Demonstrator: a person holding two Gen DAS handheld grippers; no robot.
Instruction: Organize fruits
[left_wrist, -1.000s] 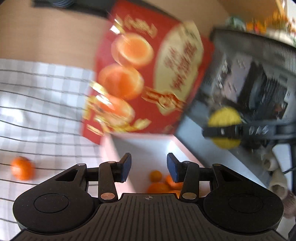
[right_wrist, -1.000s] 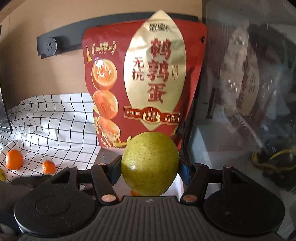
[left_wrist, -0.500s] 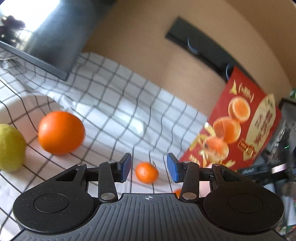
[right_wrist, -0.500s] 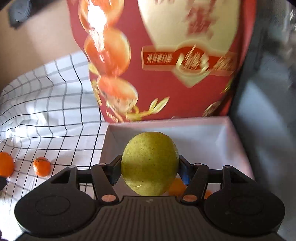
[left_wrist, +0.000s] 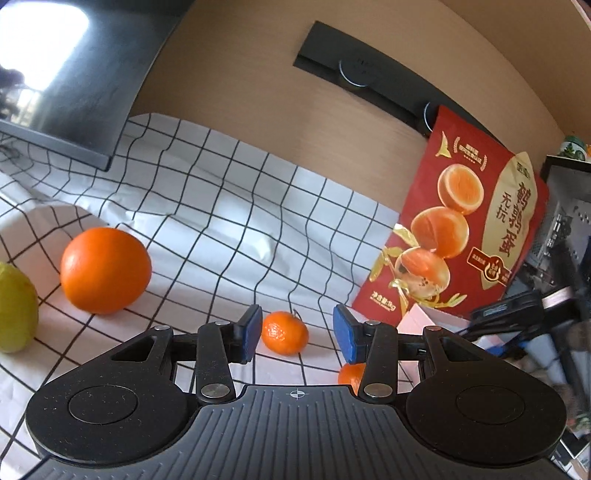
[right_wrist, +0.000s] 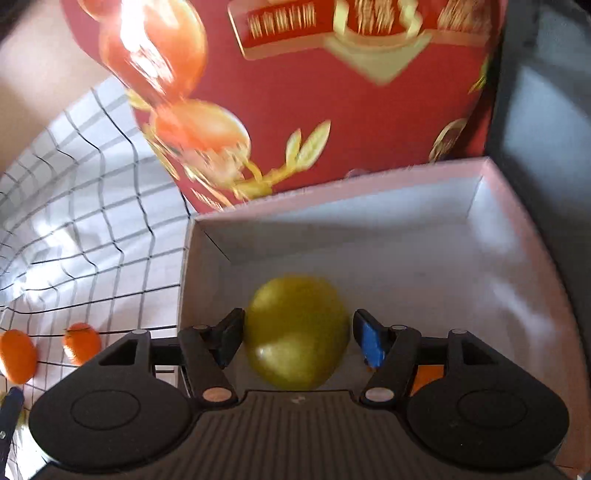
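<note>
Several fruits still wait on the checked cloth (left_wrist: 229, 206) that covers the surface, so your job looks partly done. Starting at the left, you can see a green-yellow fruit (left_wrist: 16, 310) at the edge, then a big orange (left_wrist: 105, 269), then a small mandarin (left_wrist: 284, 332). Your left gripper (left_wrist: 295, 332) is part open and holds nothing. The small mandarin lies just past its tips, lined up with the gap between them. A second mandarin (left_wrist: 351, 374) peeks out under the right finger.

Further right, the pale box (right_wrist: 517, 236) sits in front of the red bag (right_wrist: 332, 110). Your right gripper (right_wrist: 297, 338) points down into it. Its jaws have just been opening, and the yellow-green pear (right_wrist: 297, 332) sits between them with a small gap on each side, so it looks let go. A bit of orange fruit (right_wrist: 424, 376) shows in the box too.
</note>
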